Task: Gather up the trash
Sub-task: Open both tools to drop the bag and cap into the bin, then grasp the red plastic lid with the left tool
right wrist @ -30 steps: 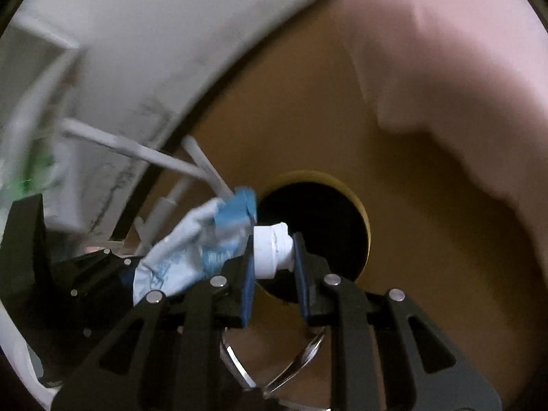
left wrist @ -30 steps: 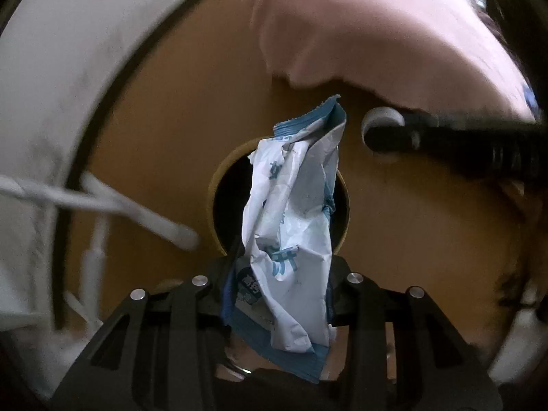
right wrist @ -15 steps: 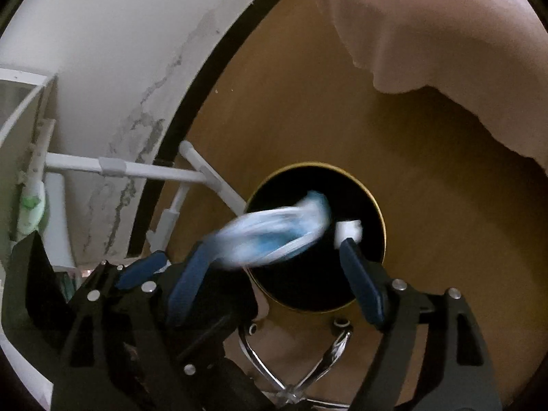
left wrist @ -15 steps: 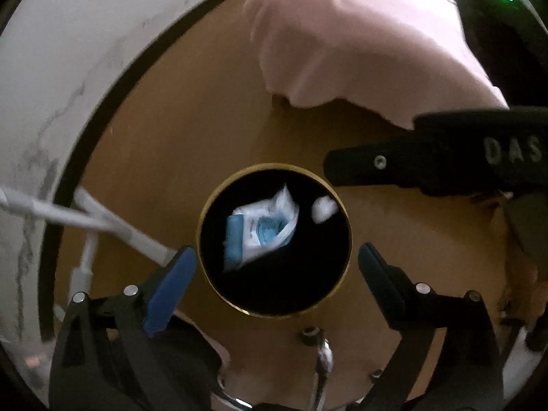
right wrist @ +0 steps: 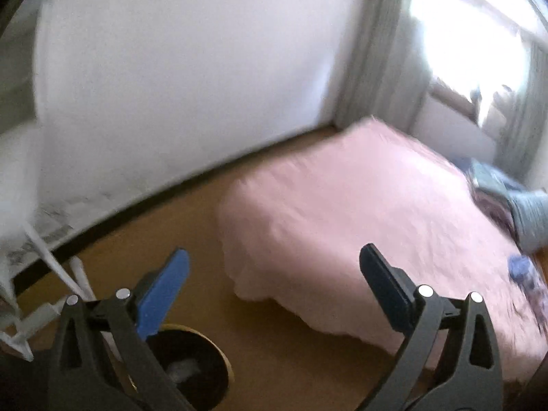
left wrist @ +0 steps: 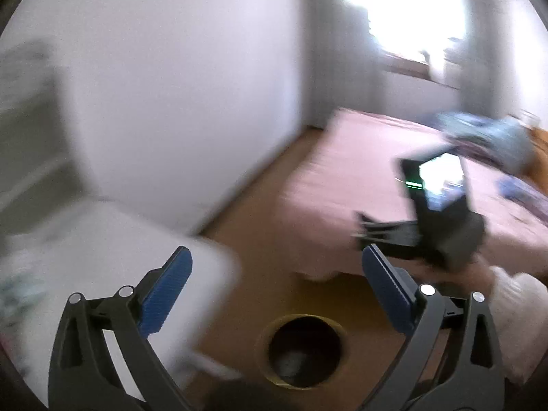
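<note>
A round black bin with a gold rim stands on the wooden floor, low in the left wrist view, with pale trash lying inside it. It also shows in the right wrist view, with white trash in it. My left gripper is open and empty, above the bin. My right gripper is open and empty, raised over the floor and the bed edge. The right gripper's body shows blurred at the right of the left wrist view.
A bed with a pink cover fills the right, with blue-grey clothes at its far end. A white table is at the left, its white legs by the wall. A bright window is behind.
Both grippers let go of their trash, a blue-white wrapper and a small white piece, which fell into the bin. Both then tilted up from the bin toward the room.
</note>
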The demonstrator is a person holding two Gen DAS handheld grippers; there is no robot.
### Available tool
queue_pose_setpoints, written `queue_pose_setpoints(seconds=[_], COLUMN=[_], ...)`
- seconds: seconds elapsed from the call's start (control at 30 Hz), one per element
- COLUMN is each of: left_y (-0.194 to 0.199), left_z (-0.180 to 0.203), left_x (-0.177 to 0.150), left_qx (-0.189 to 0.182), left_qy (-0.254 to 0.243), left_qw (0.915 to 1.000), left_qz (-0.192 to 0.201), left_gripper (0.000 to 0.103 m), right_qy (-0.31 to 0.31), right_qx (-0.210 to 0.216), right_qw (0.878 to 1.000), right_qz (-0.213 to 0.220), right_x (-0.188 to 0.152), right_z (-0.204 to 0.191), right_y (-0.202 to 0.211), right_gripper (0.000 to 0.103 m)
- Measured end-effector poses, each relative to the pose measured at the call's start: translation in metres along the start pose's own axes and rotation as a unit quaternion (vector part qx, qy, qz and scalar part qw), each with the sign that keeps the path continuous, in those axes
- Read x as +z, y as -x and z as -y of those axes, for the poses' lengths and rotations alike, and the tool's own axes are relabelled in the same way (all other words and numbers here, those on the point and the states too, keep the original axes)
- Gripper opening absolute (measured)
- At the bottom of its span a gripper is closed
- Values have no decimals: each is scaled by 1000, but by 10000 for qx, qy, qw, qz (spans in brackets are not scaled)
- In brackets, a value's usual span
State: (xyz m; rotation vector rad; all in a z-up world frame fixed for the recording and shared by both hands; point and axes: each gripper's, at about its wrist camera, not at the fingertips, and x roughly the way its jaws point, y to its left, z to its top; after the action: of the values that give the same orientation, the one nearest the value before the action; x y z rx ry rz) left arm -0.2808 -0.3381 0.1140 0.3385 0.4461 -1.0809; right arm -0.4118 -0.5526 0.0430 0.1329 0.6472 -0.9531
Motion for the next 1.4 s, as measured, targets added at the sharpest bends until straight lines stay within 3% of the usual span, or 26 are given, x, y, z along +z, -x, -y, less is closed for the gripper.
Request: queue_pose_setpoints(seconds=[0.07, 0.13, 0.23, 0.3, 0.33, 0.43, 0.5, 0.67, 0.73, 0.9, 1.03, 1.23, 1.27, 1.3, 1.4], left_y=[28, 51, 88, 114, 128, 148, 150, 134, 124, 106, 88, 67, 67, 69, 73], left_z=[-48, -98, -182, -236, -260, -301, -326, -362, -363, -379, -389, -400, -402, -403, -406], left_x=[-4, -15, -49, -78, -93, -122, -138, -156, -157, -163, -163, -162, -163, -163, -164], left_qx=[813, 1610, 2923, 3636, 3861, 4087, 4174, 3711, 3620, 3634, 3513, 3339, 3329, 3292, 3299], left_qy=[326, 714, 1310, 1714, 1964, 2389, 2662, 3250, 3149, 3147, 3168, 3178, 3202, 3214, 3216], left_qw=[9962, 9842, 9451, 9101, 8941, 8700, 8557, 8525, 8587, 8561, 8586, 8644, 8647, 8668, 8673], left_qz=[1, -183, -642, -1009, -1136, -1380, -1505, -1730, -1804, -1896, -1977, -2006, -1971, -1923, -1887], left_gripper=[97, 97, 97, 97, 97, 97, 97, 97, 97, 97, 97, 96, 93, 79, 79], right_qy=[123, 238, 517, 829, 989, 1410, 1556, 1723, 1822, 1954, 2049, 2025, 2023, 2032, 2124], right_qx=[538, 1099, 2110, 2808, 3062, 3522, 3662, 4210, 4289, 4604, 4699, 4706, 4734, 4776, 4729], right_qw=[9983, 9931, 9754, 9553, 9457, 9234, 9157, 8899, 8843, 8655, 8581, 8585, 8569, 8544, 8547], right_qz=[188, 335, 385, 416, 468, 584, 566, 345, 287, 298, 294, 237, 247, 256, 285], right_x=[23, 42, 63, 72, 75, 81, 83, 86, 91, 99, 98, 99, 100, 100, 100], right_z=[-38, -77, -142, -190, -210, -268, -297, -357, -380, -427, -449, -455, -454, -454, -460], right_y=[13, 25, 42, 57, 64, 83, 78, 91, 95, 102, 103, 96, 96, 97, 94], right_gripper=[96, 96, 96, 96, 96, 96, 96, 96, 96, 96, 96, 96, 96, 96, 96])
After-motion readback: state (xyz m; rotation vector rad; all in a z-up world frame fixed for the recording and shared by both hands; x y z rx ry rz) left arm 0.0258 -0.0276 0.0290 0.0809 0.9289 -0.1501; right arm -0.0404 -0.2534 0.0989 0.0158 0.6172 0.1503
